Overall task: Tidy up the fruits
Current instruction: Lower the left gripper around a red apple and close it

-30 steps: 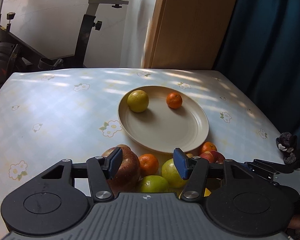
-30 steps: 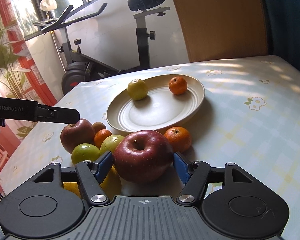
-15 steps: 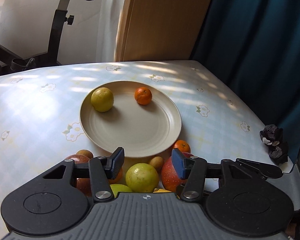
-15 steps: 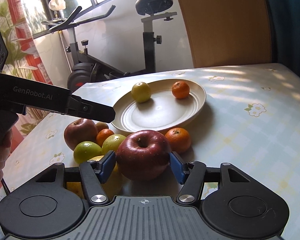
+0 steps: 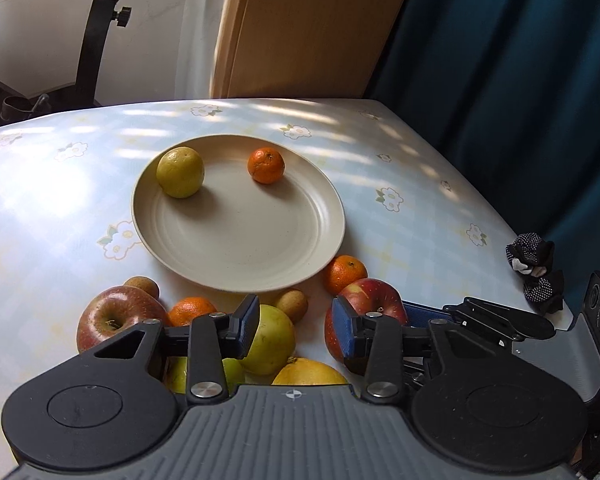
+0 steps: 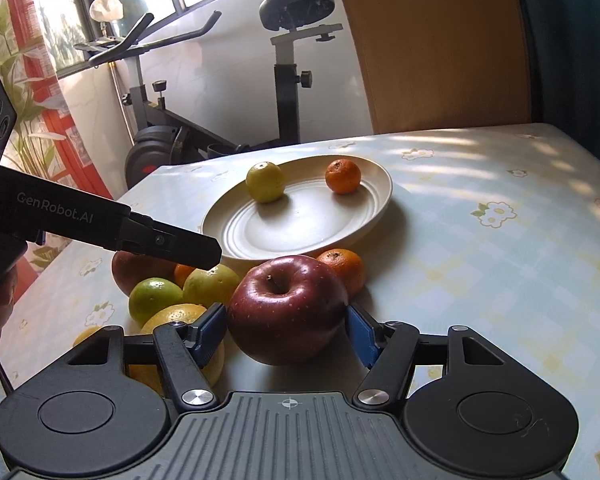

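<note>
1. Left wrist view: left gripper (image 5: 294, 322) hangs over the fruit pile, jaws closing, a yellow-green fruit (image 5: 270, 340) against the left pad, the right pad clear of it.
2. Cream plate (image 5: 236, 256) at 12 o'clock of the pile holds a yellow-green citrus (image 5: 180, 172) at 10 o'clock and a mandarin (image 5: 265, 165) at 1 o'clock.
3. Right wrist view: right gripper (image 6: 284, 330) has its jaws opening around a dark red apple (image 6: 287, 308) on the table (image 6: 480, 280); contact at the pads cannot be told.
4. An orange (image 6: 342, 270) touches that apple at 1 o'clock.
</note>
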Available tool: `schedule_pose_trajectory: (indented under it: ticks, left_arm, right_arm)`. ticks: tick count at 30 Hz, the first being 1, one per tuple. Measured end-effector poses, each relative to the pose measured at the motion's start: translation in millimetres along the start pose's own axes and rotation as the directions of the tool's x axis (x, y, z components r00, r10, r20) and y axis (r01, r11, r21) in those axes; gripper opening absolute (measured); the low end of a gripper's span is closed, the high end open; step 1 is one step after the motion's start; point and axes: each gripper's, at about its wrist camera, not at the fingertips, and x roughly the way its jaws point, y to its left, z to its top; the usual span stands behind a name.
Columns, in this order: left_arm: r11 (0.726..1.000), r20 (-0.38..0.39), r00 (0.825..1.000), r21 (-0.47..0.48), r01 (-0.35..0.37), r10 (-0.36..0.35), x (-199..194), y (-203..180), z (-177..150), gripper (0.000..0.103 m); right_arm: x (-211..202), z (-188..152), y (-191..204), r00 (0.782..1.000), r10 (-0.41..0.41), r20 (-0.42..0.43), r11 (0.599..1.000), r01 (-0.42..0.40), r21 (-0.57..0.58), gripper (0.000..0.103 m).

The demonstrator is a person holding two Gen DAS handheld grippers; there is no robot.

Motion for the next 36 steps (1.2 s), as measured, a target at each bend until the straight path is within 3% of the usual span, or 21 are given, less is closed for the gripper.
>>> schedule_pose_trajectory:
  ticks: [3, 11, 15, 36]
  left_arm:
    - [1.0, 0.007, 1.0, 0.021, 0.021, -0.022, 1, -7, 6, 0.042]
    - [0.994, -0.034, 0.993, 0.005, 0.113, -0.113, 24, -22, 11, 0.042]
    - [0.989, -0.067, 0.987, -0.022, 0.147, -0.148, 31, -25, 5, 0.036]
    - [0.971, -0.106, 0.966, -0.064, 0.229, -0.235, 46, -14, 5, 0.033]
  right_arm:
    - [-5, -2, 1, 0.999, -0.051, 0.007, 0.997, 0.052, -0.057, 0.061]
    - [-11, -8, -6, 0.999, -0.038, 0.021, 0.998, 0.039, -0.054, 0.062]
    - [-12, -8, -4, 0.999, -0.04, 0.021, 0.997, 0.042, -0.067, 0.062]
    - [-19, -11, -6, 0.999, -0.025, 0.034, 0.994, 0.028, -0.102, 0.056]
